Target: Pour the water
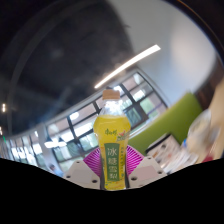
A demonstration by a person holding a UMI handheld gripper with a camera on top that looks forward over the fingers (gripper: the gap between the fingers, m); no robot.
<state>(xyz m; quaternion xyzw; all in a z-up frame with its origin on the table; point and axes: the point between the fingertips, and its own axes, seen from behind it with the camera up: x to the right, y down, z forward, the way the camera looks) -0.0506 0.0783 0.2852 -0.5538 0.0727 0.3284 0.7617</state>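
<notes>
gripper (112, 170) clenched on bottle (112, 140), pink pads (93, 162) pressing either side at label height | bottle yellow-capped, held upright and raised, ceiling behind it, so likely carry phase, no pour yet | no cup in view | beyond: green surface (175, 125), windows (80, 125), ceiling light strip (128, 65)

single gripper-mounted wide-angle view, looking forward along fingers, tilting upward toward ceiling light (128, 64) and windows (85, 125); sitting close behind bottle (113, 143), filling centre.
</notes>
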